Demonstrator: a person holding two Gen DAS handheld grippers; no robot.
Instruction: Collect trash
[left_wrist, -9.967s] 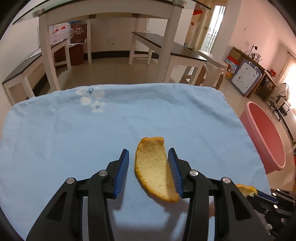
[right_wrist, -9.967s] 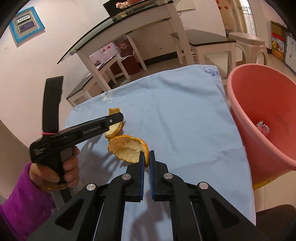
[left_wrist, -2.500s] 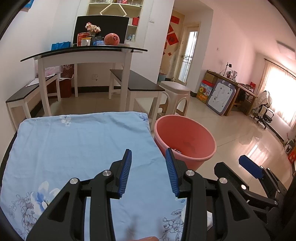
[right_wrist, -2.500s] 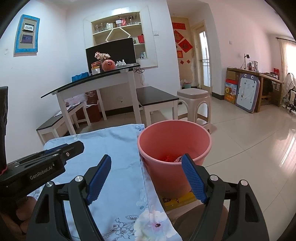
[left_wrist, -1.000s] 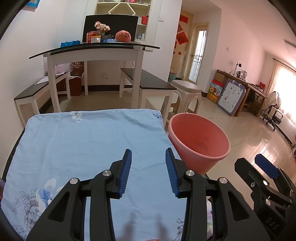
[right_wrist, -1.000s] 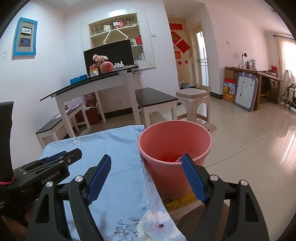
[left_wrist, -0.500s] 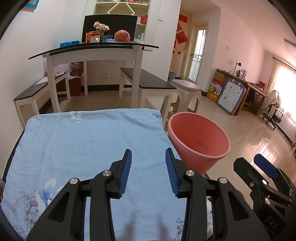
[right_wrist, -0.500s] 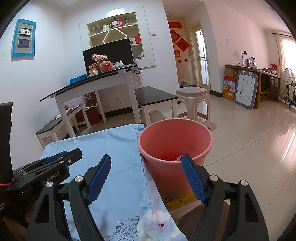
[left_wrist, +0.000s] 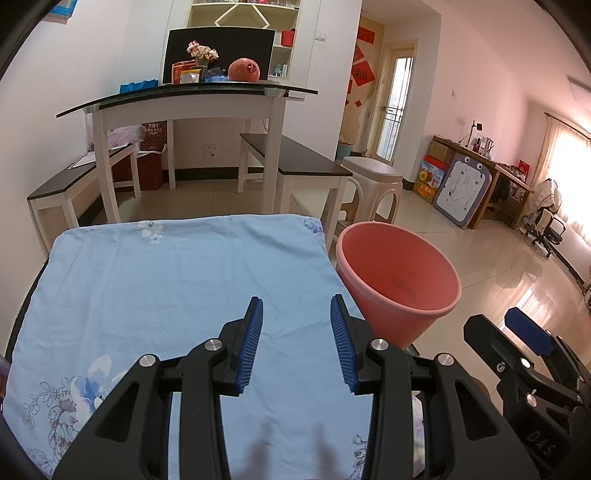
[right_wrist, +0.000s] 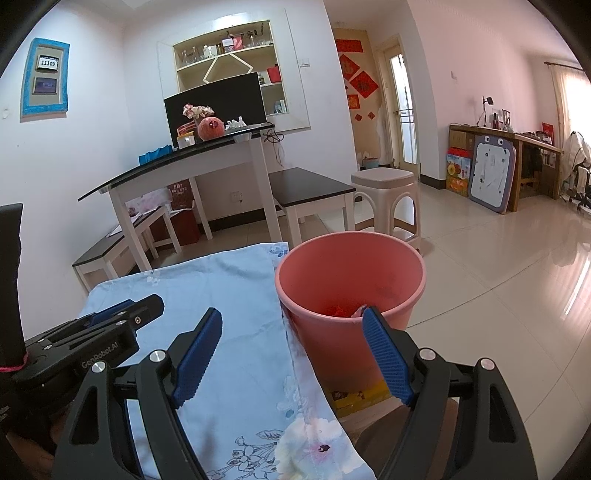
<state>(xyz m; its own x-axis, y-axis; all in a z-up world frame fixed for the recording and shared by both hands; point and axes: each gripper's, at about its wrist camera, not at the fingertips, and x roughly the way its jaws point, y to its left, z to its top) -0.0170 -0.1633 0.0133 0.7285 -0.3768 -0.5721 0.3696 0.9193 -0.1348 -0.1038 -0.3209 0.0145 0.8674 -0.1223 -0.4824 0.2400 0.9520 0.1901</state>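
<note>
Now left gripper (left_wrist: 295, 325) over blue cloth (left_wrist: 177, 280), jaws apart, nothing between. Right gripper (right_wrist: 291, 332) spread wide, empty, near edge of pink bucket (right_wrist: 349, 280). Bucket on floor just right of cloth; red and pale scraps (right_wrist: 341, 309) lie at its bottom.

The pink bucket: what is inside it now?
Inside the pink bucket, reddish scraps and something pale pink lie at the bottom; the right gripper's finger covers part.

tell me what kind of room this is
Most likely a home living and dining room: a glass-topped table with benches, a plastic stool, red paper decorations by the door, and a tiled floor.
</note>
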